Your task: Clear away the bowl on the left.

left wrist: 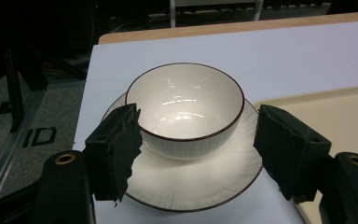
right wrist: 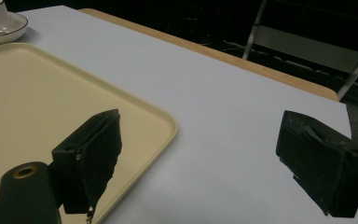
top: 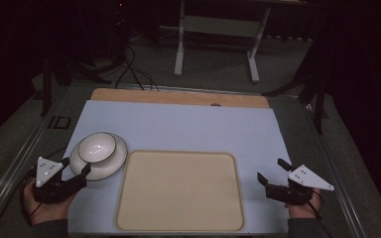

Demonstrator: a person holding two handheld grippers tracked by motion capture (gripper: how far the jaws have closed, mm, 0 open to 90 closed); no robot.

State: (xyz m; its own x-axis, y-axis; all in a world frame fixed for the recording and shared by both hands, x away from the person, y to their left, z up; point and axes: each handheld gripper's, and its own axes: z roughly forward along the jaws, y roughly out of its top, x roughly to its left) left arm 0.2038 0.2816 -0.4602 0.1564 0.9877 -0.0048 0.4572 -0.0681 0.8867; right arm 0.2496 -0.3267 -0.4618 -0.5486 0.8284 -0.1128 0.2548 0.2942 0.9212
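A white bowl (top: 96, 147) with a dark rim stands on a white plate (top: 114, 161) at the left of the table. The left gripper view looks straight at the bowl (left wrist: 185, 107) and the plate (left wrist: 191, 179) under it. My left gripper (top: 75, 167) is open, its jaws spread at either side of the plate's near edge. A beige tray (top: 178, 191) lies flat in the middle. My right gripper (top: 273, 172) hangs open over the pale blue mat, just right of the tray (right wrist: 37, 112), nothing between its jaws.
The pale blue mat (top: 193, 126) covers a wooden table top whose far edge (top: 178, 96) shows. Metal rails (top: 10, 168) run along both sides. A white stand (top: 218, 29) and cables (top: 129, 69) sit on the floor beyond.
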